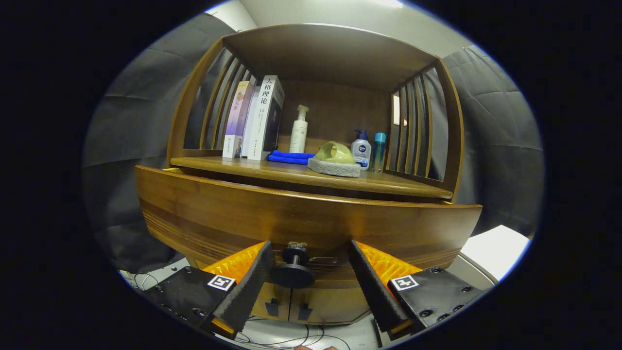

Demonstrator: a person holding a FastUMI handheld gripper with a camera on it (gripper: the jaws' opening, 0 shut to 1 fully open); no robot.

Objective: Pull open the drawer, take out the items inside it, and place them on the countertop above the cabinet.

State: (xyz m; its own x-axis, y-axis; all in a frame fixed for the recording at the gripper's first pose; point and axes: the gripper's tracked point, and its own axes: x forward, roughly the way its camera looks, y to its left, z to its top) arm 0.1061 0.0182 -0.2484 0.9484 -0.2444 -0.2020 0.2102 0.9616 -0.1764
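A wooden cabinet stands close ahead, its drawer front (pixel 311 218) pulled out a little from under the countertop (pixel 291 177). A dark round knob (pixel 293 270) juts from the drawer's lower middle. My gripper (pixel 311 257) is open, one finger on each side of the knob, neither touching it. The drawer's inside is hidden from here.
On the countertop stand books (pixel 257 119), a white pump bottle (pixel 299 131), a folded blue cloth (pixel 290 157), a green sponge holder on a grey pad (pixel 335 159), a small pump bottle (pixel 361 151) and a teal bottle (pixel 378 150). Slatted side walls and a roof enclose it. Lower cabinet doors (pixel 291 304) sit beneath the drawer. Cables lie on the floor.
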